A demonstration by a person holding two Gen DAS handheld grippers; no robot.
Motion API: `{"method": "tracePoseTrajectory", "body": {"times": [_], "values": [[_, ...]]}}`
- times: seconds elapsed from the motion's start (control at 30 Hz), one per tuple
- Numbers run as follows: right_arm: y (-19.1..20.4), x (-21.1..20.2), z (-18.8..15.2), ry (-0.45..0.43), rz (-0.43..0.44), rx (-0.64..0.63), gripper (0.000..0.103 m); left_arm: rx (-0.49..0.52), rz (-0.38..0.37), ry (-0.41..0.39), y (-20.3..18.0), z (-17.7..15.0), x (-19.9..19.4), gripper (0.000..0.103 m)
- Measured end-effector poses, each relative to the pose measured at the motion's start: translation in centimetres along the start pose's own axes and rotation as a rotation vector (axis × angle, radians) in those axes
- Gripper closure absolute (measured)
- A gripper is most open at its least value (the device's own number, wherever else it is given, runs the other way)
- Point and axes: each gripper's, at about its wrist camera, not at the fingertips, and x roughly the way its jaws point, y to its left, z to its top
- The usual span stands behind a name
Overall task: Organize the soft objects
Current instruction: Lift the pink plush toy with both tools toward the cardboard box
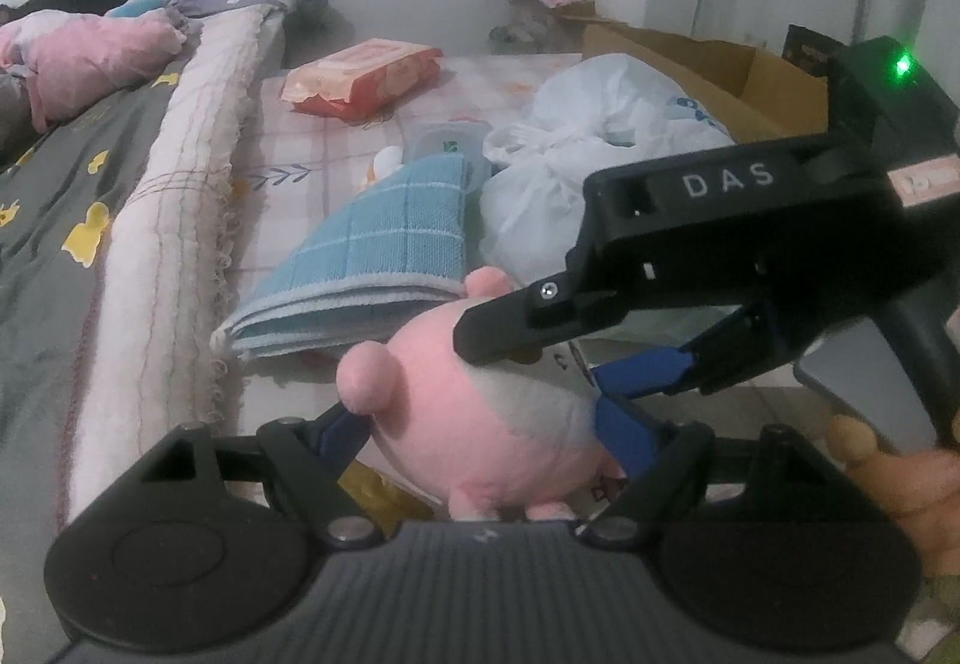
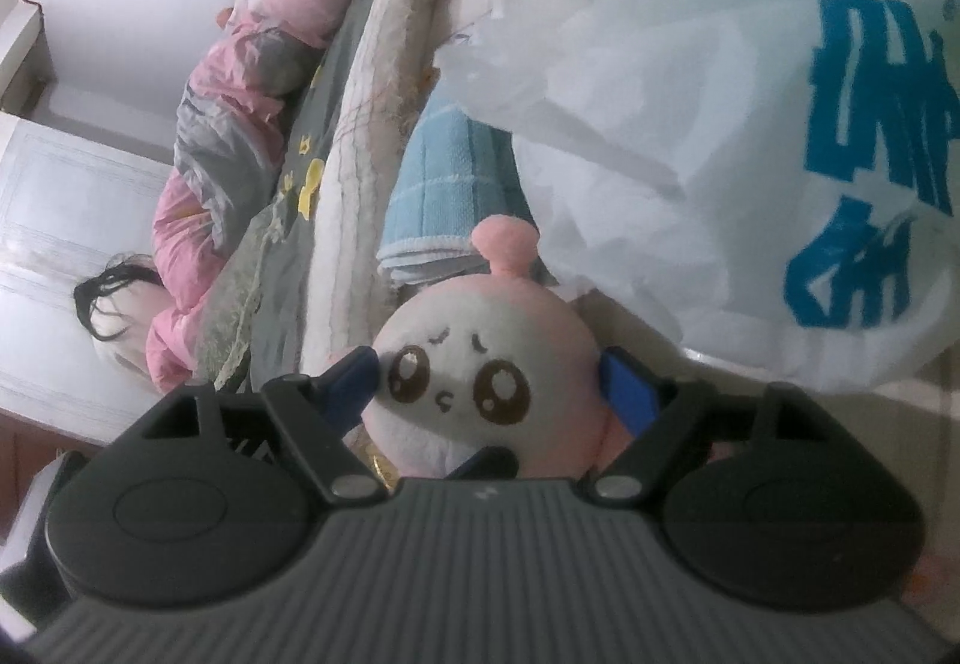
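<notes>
A pink and white plush toy [image 1: 480,412] with a drawn face [image 2: 462,382] hangs between both grippers, just in front of a low mat. My left gripper [image 1: 480,418] has its blue fingers [image 1: 345,433] pressed against the toy's two sides. My right gripper [image 1: 534,364] comes in from the right, one black finger lying over the toy's top and one blue finger under it. In the right wrist view, the right gripper [image 2: 489,376] clamps the toy's head at both cheeks. Part of the left gripper's finger [image 2: 489,460] shows below the toy.
Behind the toy lie a folded blue towel [image 1: 372,250], a white plastic bag [image 1: 576,148] and a pack of wipes [image 1: 366,76]. A cardboard box [image 1: 720,76] stands at the right. A bed with a grey cover [image 1: 60,196] and pink quilt [image 1: 78,58] runs along the left.
</notes>
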Motion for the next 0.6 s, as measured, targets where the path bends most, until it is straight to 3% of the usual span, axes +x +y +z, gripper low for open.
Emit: {"method": "tracePoseTrajectory", "body": {"times": [0.6], "values": [[2.5,-3.2,-0.5,-0.039,0.044,-0.061,0.024,0.009,0.06,-0.069,-1.7,0.8,-4.4,0.021]]}}
